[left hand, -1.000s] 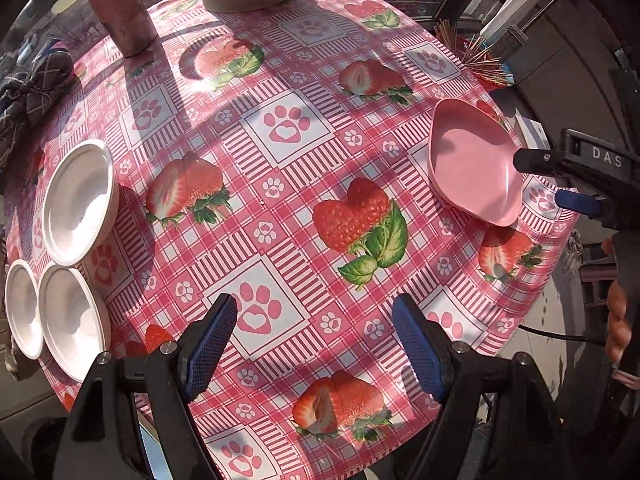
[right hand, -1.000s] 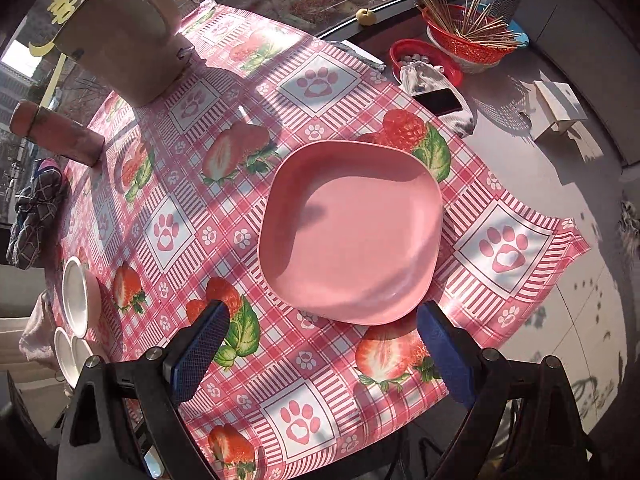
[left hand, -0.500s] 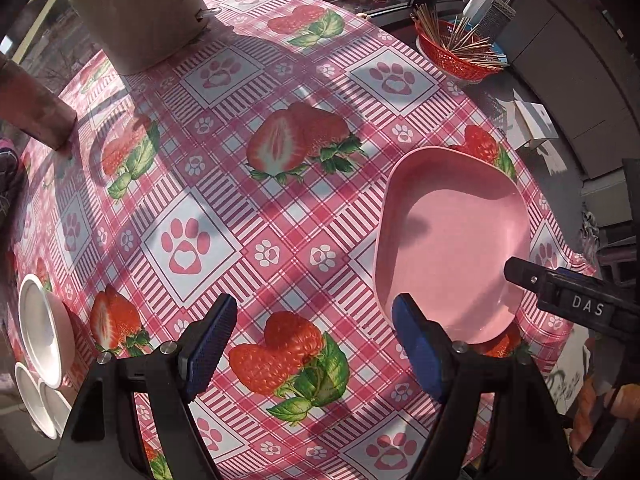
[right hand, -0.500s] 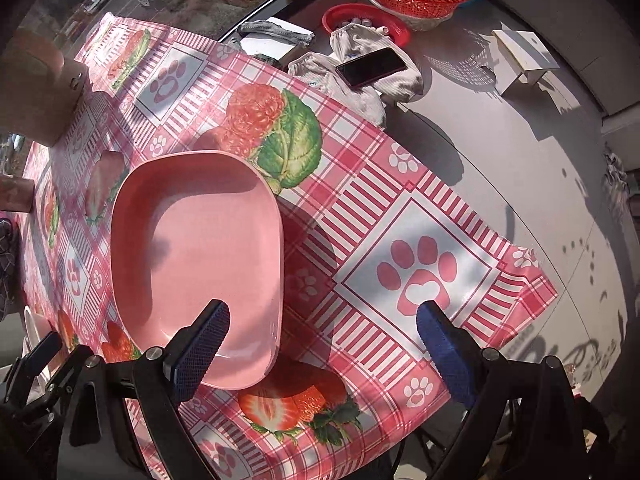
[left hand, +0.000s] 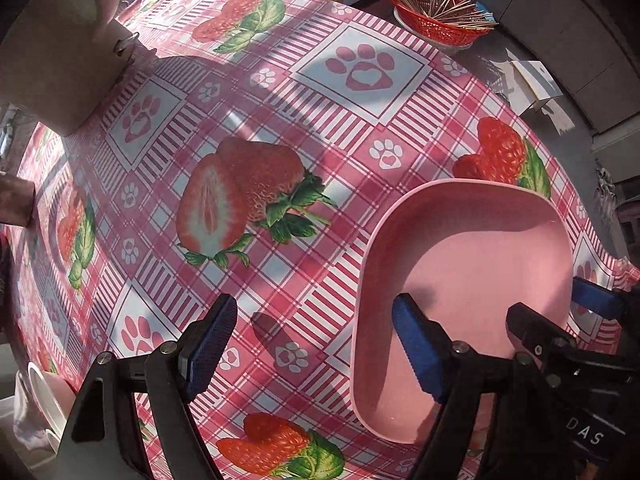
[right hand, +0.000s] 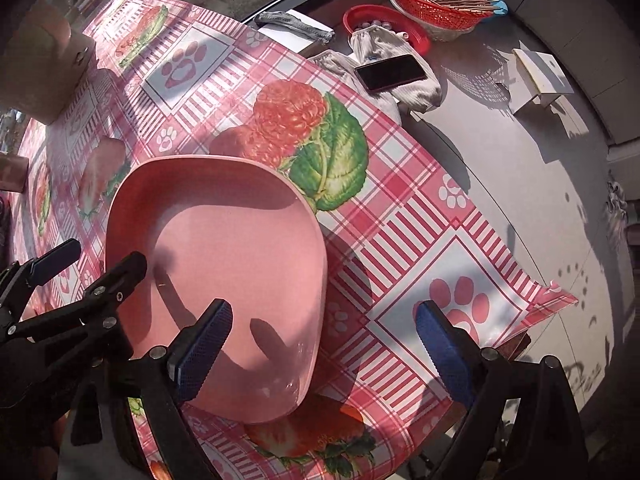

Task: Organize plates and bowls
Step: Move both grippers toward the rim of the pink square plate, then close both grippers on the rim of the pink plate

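A pink squarish plate (left hand: 472,280) lies on the strawberry tablecloth (left hand: 280,128) near the table's right edge; it also shows in the right wrist view (right hand: 224,264). My left gripper (left hand: 316,348) is open, its jaws straddling the plate's left rim, one finger over the plate. My right gripper (right hand: 324,352) is open, its jaws straddling the plate's right rim. The left gripper (right hand: 84,260) shows at the plate's left in the right wrist view. White bowls (left hand: 44,400) sit at the table's far left edge.
A beige container (left hand: 52,52) stands at the table's back left. Beyond the right edge, a counter holds a red basket of sticks (right hand: 436,4), a phone (right hand: 390,72) on cloth and a small box (right hand: 540,76).
Both grippers have closed in on the pink plate. The left one swung right from the table's middle to the plate's left rim; the right one came down over its right rim.
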A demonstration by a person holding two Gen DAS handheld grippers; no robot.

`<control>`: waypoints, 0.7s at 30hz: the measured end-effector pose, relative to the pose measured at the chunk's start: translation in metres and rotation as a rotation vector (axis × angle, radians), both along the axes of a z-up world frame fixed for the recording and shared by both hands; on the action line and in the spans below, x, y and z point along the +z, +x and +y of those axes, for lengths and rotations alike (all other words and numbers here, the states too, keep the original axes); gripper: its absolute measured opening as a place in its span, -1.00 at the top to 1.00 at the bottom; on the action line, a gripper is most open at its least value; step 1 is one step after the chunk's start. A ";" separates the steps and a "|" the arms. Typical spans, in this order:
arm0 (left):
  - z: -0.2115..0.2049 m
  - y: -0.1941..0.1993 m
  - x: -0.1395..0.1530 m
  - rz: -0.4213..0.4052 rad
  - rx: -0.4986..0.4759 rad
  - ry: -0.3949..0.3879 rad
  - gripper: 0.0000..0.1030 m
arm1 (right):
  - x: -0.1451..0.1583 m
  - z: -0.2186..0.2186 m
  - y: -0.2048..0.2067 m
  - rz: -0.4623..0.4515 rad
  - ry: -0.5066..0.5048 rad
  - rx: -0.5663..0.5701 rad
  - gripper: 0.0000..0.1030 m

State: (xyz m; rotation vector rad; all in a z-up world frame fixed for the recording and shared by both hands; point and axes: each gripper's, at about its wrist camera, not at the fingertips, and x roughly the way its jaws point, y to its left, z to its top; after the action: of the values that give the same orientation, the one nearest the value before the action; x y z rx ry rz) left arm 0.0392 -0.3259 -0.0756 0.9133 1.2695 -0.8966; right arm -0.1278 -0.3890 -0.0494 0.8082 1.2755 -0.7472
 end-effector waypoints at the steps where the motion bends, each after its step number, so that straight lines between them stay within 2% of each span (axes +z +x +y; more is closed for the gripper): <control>1: -0.002 -0.002 -0.001 0.010 -0.005 -0.003 -0.60 | 0.000 0.000 0.001 -0.001 0.002 0.002 -0.34; 3: -0.005 -0.002 -0.002 0.045 -0.020 -0.007 -0.56 | 0.001 0.002 0.004 0.038 -0.022 0.008 -0.28; 6: -0.011 -0.005 -0.004 0.069 -0.040 -0.002 -0.52 | 0.002 0.004 0.004 0.046 -0.044 0.028 -0.03; 7: -0.012 -0.005 -0.004 0.077 -0.040 -0.005 -0.50 | 0.004 0.004 0.004 0.041 -0.044 0.031 0.22; 9: -0.016 -0.006 -0.005 0.104 -0.024 -0.014 -0.39 | 0.007 0.003 0.001 0.028 -0.045 0.029 0.49; 11: -0.017 -0.006 -0.005 0.106 -0.016 -0.018 -0.36 | 0.008 0.003 0.001 0.029 -0.032 0.038 0.52; 16: -0.008 -0.014 -0.002 0.121 -0.035 -0.031 -0.26 | 0.006 0.011 0.015 0.084 -0.072 0.107 0.52; 18: -0.002 -0.020 0.000 0.124 -0.037 -0.051 -0.08 | 0.007 0.013 0.014 0.064 -0.053 0.098 0.52; 19: 0.001 -0.020 -0.001 0.123 -0.030 -0.050 -0.07 | 0.008 0.015 0.016 0.053 -0.044 0.104 0.61; 21: 0.008 -0.018 -0.001 0.129 -0.017 -0.056 -0.08 | 0.007 0.022 0.017 0.054 -0.042 0.131 0.61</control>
State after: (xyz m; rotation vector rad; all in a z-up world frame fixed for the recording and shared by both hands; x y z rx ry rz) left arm 0.0216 -0.3177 -0.0765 0.8340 1.3412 -1.0136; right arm -0.1110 -0.3674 -0.0422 0.6681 1.3434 -0.6917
